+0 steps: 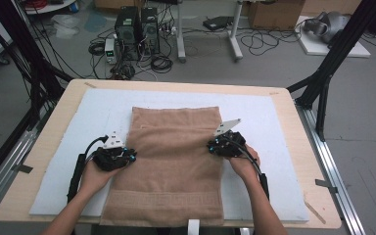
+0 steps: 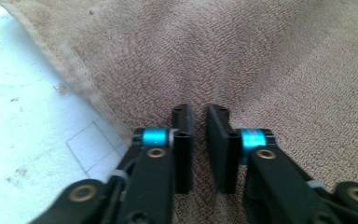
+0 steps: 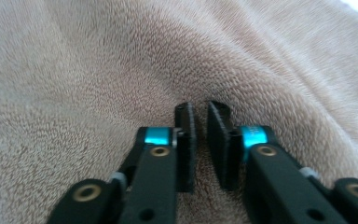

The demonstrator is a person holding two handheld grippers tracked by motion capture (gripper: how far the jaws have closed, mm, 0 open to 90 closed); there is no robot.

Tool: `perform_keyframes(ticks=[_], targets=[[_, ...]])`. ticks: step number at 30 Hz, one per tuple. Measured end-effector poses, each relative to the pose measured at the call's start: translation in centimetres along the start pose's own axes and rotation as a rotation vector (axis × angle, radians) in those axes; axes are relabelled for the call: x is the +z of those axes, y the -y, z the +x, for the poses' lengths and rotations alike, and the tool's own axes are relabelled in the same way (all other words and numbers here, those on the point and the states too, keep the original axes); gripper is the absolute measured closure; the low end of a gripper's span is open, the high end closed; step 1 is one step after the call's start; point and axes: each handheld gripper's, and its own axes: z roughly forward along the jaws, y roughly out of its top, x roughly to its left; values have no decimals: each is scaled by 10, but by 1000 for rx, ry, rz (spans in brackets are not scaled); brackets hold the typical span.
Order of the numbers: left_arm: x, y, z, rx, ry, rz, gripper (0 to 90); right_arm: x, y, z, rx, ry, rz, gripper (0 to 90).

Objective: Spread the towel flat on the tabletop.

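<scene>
Terry-cloth brown, the towel (image 1: 174,161) lies flat on a pale blue mat (image 1: 269,122) atop the wooden table (image 1: 303,147), its long axis running from the person's edge toward the far side; its near hem, with a woven border, reaches the table's front edge. Each hand sets a gripper on a long side of the cloth, about midway along it; the left gripper (image 1: 127,155) sits at the left edge, the right gripper (image 1: 214,145) at the right edge, so neither hand is nearer than the other. In the left gripper view the jaws of the left gripper (image 2: 200,122) stand nearly closed, a narrow slit between them, tips pressed onto the pile just inside the hem, with the mat showing to one side; whether a pinch of cloth sits in the slit cannot be told. The right gripper (image 3: 201,120) shows the same narrow gap, cloth bunched in ridges around its tips. Judged from this, the cloth lies directly under both pairs of tips, and a fold would likely turn on lifting both sides evenly.
</scene>
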Motion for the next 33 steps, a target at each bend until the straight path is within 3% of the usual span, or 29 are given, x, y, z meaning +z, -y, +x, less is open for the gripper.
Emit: perform_keyframes(ticks=[2, 4, 6, 8, 13, 17, 19, 22, 23, 26, 29, 33], targets=[[-7, 0, 1, -1, -6, -22, 703, -9, 1, 0, 12, 5, -32, 735], [-14, 0, 2, 1, 3, -32, 679, -22, 2, 2, 26, -22, -82, 710], [-20, 1, 1, 9, 2, -34, 664, -32, 2, 8, 14, -18, -103, 693], [-26, 3, -1, 18, 14, -37, 657, -40, 4, 16, 0, -47, -125, 677], [-31, 12, -9, 37, 46, -31, 614, -43, 11, 37, -45, -119, -116, 640], [-27, 23, -13, 39, 81, 10, 601, -31, 22, 49, -40, -177, -74, 618], [-23, 27, -16, 34, 102, 32, 601, -24, 27, 54, -37, -182, -45, 616], [-22, 30, -20, 40, 92, 26, 646, -11, 34, 57, -32, -172, 0, 641], [-22, 30, -21, 40, 93, 23, 689, -10, 36, 57, -11, -178, -31, 673], [-22, 30, -24, 44, 104, 23, 821, -10, 39, 58, 21, -190, -54, 798], [-27, 31, -29, 55, 95, 21, 846, -13, 39, 63, 7, -196, -44, 821], [-47, 35, -39, 61, 117, -27, 848, -28, 40, 75, -10, -228, -61, 825]])
